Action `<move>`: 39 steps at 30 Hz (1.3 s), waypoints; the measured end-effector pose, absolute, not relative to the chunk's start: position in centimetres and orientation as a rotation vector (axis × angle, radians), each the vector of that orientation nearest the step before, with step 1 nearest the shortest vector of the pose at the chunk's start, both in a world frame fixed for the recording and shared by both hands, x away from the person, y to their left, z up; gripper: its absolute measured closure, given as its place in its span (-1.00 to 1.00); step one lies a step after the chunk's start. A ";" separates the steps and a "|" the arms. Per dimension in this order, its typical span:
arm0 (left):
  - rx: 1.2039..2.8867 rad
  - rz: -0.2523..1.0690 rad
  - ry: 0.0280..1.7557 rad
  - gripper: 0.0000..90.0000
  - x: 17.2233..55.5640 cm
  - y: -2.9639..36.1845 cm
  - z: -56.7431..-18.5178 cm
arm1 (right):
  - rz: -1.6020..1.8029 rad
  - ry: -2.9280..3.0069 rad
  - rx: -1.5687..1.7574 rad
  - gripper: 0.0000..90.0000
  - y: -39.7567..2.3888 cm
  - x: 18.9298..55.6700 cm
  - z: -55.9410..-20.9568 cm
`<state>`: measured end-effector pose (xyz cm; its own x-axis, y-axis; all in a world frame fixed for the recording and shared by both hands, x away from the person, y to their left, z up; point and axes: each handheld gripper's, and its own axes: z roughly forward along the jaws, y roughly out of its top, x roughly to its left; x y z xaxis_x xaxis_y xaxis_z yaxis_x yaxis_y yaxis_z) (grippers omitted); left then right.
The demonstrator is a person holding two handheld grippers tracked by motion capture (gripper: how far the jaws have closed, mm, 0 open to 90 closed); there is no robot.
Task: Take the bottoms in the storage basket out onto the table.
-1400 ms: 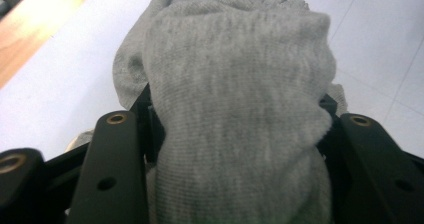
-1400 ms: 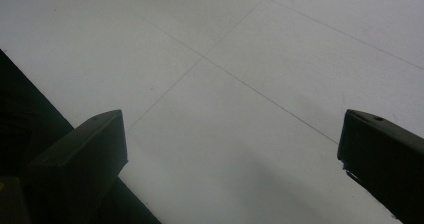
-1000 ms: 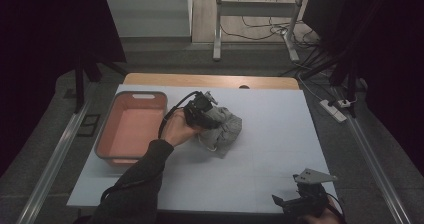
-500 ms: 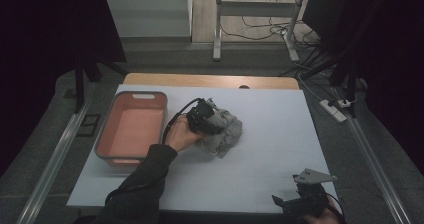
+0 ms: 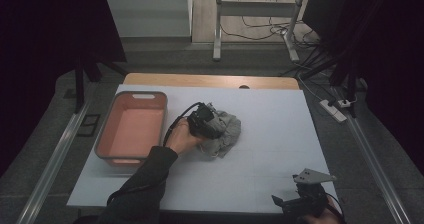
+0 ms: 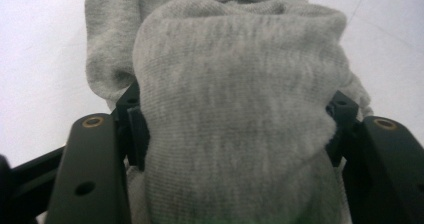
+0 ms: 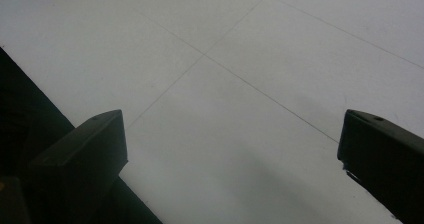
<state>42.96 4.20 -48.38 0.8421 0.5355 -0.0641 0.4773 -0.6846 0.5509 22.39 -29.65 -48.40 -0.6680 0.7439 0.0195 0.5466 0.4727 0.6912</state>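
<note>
The cloth (image 5: 222, 134), a grey bunch, lay mid-table just right of the pink bin (image 5: 131, 128). Our left gripper (image 5: 206, 123) had a fold between its jaws, which had just been opening though the pads seemed to touch it yet; our right gripper (image 5: 304, 201) waited wide open and empty at the near right. We judged this the release, so next we needed wider jaws and a clean lift away.

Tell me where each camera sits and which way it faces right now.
High view: above the near table edge, looking forward and down at the white table, salmon plastic bin and crumpled grey knitted cloth; left hand and sleeve show.
Left gripper view: rides the left gripper, facing the cloth between its jaws.
Right gripper view: rides the right gripper, facing bare table.
Shared: cloth, table.
</note>
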 end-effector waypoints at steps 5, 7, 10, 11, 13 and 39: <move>2.472 0.165 0.745 -0.30 42.8 3.8 -48.9 | 0.987 2.442 1.098 -1.00 -29.6 22.4 -48.4; 2.476 0.173 0.744 -0.32 42.8 3.7 -48.9 | 0.985 2.443 1.097 -1.00 -29.6 22.4 -48.4; 2.479 0.174 0.749 -0.34 42.8 3.6 -48.9 | 0.983 2.445 1.093 -1.00 -29.6 22.4 -48.4; 2.479 0.173 0.751 -0.35 42.8 3.6 -48.9 | 0.982 2.445 1.092 -1.00 -29.6 22.4 -48.4; 2.478 0.166 0.760 -0.39 42.9 3.6 -48.8 | 0.982 2.446 1.093 -1.00 -29.6 22.4 -48.4; 2.402 0.149 0.759 -1.00 42.6 3.7 -47.6 | 0.984 2.449 1.089 -1.00 -29.6 22.4 -48.4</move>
<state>42.56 3.72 -47.65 0.8297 0.5534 -0.0725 0.4852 -0.6510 0.5837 22.40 -29.61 -48.42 -0.6741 0.7385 0.0151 0.5437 0.4821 0.6870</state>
